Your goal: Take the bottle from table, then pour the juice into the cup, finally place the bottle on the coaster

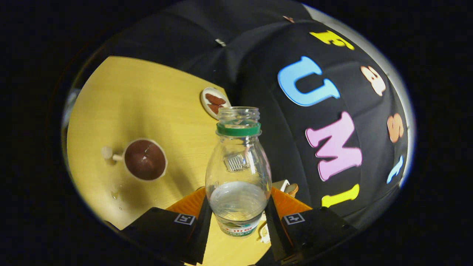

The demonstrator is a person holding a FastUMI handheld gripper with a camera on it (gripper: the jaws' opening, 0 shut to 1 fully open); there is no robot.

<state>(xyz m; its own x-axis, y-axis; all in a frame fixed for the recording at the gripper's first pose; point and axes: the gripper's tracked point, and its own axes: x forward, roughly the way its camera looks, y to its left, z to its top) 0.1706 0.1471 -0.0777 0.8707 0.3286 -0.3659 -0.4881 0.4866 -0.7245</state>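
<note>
Between the two fingers of the gripper the bottle stands upright, both fingers pressed to its lower sides, uncapped and lifted off the table, likely to carry it without spilling. The cup sits near the table's near edge, already dark with liquid, and the coaster lies at the far edge. The bottle's base is cut off and little liquid shows, so pouring seems done.

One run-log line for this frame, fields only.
tool: shut on bottle | bottle: uncapped, held over table | cup: brown inside, beyond fingers | coaster: bare | step: cannot tell
</note>
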